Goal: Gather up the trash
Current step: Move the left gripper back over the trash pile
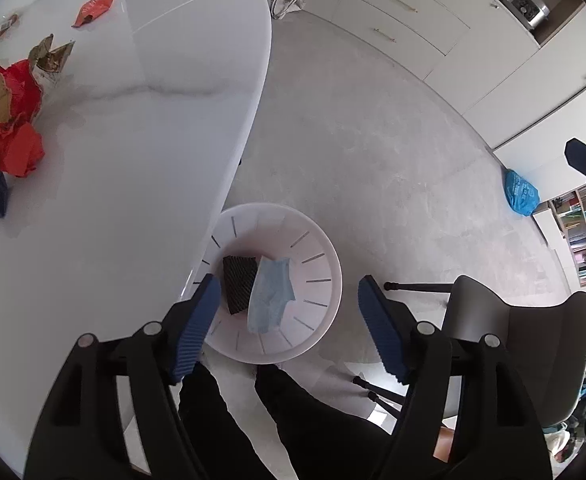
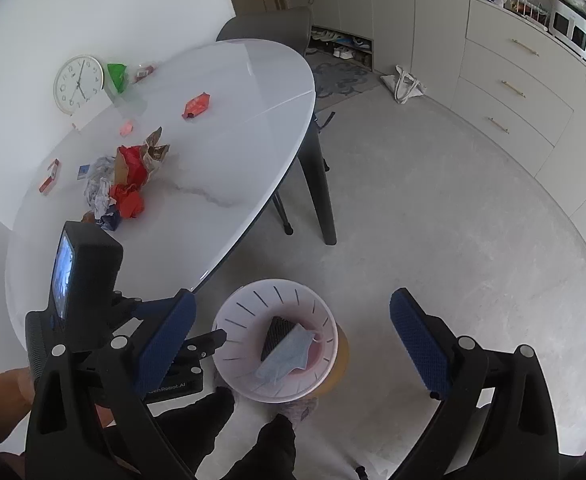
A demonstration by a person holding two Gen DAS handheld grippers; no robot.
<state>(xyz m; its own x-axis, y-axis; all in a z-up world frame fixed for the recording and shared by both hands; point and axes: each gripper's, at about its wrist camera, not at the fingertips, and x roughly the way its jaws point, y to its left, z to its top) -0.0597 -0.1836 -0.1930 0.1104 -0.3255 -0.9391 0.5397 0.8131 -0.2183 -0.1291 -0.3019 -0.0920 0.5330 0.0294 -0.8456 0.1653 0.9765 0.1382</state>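
A white slotted bin (image 1: pixel 317 280) (image 2: pixel 245 304) stands on the floor by the table edge. In it lie a light blue face mask (image 1: pixel 271 296) (image 2: pixel 289 350) and a black ribbed piece (image 1: pixel 239 282) (image 2: pixel 277 334). My left gripper (image 1: pixel 289 312) is open and empty above the bin; its body shows in the right wrist view (image 2: pixel 85 280). My right gripper (image 2: pixel 293 340) is open and empty, also above the bin. Trash lies on the white table (image 1: pixel 153 140) (image 2: pixel 233 140): crumpled red paper (image 1: pixel 15 152) (image 2: pixel 131 200), a red and brown bag (image 1: pixel 13 88), an orange wrapper (image 1: pixel 95 6) (image 2: pixel 197 105).
A green wrapper (image 2: pixel 117 76), a white clock (image 2: pixel 78 84) and small red packets (image 2: pixel 49 176) are at the table's far side. A grey chair (image 1: pixel 525 340) stands at the right. A blue bag (image 1: pixel 521 192) and a tote (image 2: pixel 407 84) lie on the floor. My legs are below.
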